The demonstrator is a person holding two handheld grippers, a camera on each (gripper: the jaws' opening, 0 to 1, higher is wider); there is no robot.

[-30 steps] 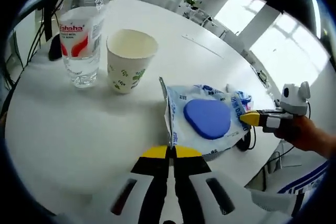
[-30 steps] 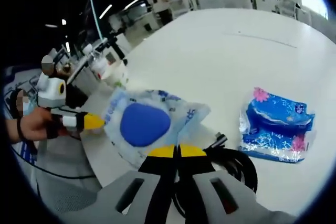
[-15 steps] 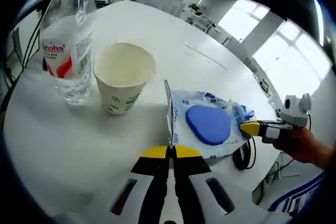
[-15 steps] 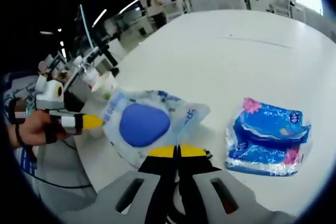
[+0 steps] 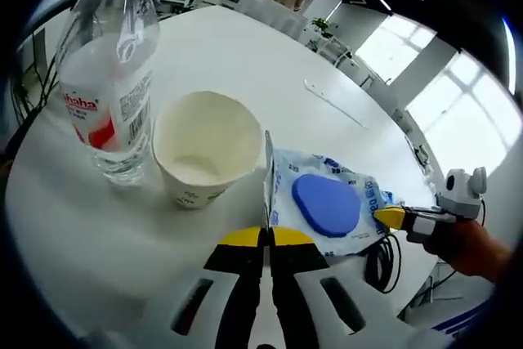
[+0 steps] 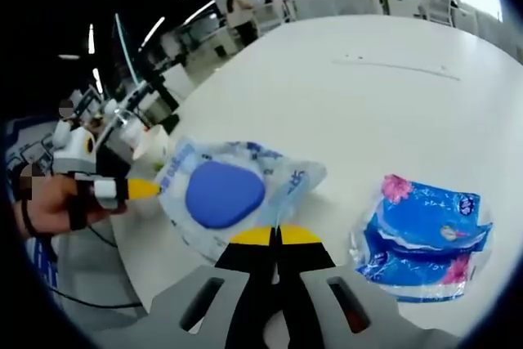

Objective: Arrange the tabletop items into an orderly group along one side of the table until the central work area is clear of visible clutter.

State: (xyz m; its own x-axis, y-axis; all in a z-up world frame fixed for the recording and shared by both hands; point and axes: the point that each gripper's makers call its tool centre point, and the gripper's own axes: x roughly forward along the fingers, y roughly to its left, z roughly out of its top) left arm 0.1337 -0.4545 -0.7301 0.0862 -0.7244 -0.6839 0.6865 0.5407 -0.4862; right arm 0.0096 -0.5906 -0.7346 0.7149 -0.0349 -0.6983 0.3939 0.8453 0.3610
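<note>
You're working over a big white round counter [image 5: 245, 46]. Near its left edge in the left gripper view stands a clear water bottle [image 5: 109, 87] with a red-and-white label, upright, and just to its right a paper cup [image 5: 204, 149] with a green print, open side up; whether the two touch I cannot tell.

In the right gripper view a blue tissue pack [image 6: 425, 237] with a pink flower lies flat on the counter to the right of your fingers, well apart from the other things.

The clear plastic pouch [image 5: 325, 206] with blue print and a solid blue rounded piece inside is stretched between your two grippers, just right of the cup. Your left gripper [image 5: 266, 236] has its yellow-tipped fingers closed on the pouch's near left edge, so the pouch rises straight up out of the tips. Your right gripper [image 6: 276, 234] has its fingers pinched shut on the opposite edge of the same pouch [image 6: 233, 194], which spreads out just beyond the tips.

A dark coiled cable [image 5: 378, 261] lies on the counter below the pouch's right end in the left gripper view.
</note>
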